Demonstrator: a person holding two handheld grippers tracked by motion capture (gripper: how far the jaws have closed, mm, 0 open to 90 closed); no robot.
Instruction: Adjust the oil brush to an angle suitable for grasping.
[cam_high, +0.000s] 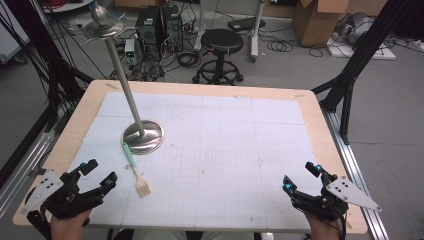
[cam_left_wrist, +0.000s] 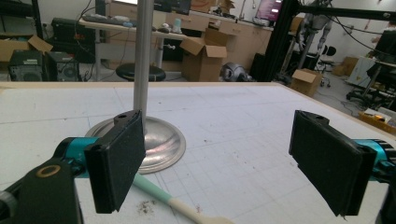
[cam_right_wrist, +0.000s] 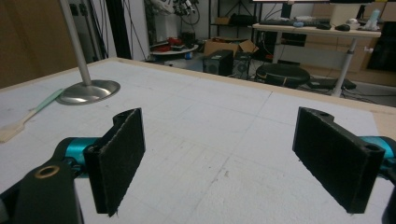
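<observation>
High view puts both grippers at the near edge of the table (cam_high: 90, 97): the left gripper (cam_high: 98, 175) and the right gripper (cam_high: 300, 176), each with its 2 jaws spread wide and holding nothing. Just ahead of the left one lies the brush (cam_high: 135, 169), its green handle pointing at the metal stand (cam_high: 143, 136) and its pale head toward the person. This looks like the approach step, with nothing gripped. The next move likely calls for lowering the left jaws astride the thin handle, flat on the white mat (cam_high: 225, 150). Farther back, the stand's base touches or nearly touches the handle tip, so clearance there is tight.
</observation>
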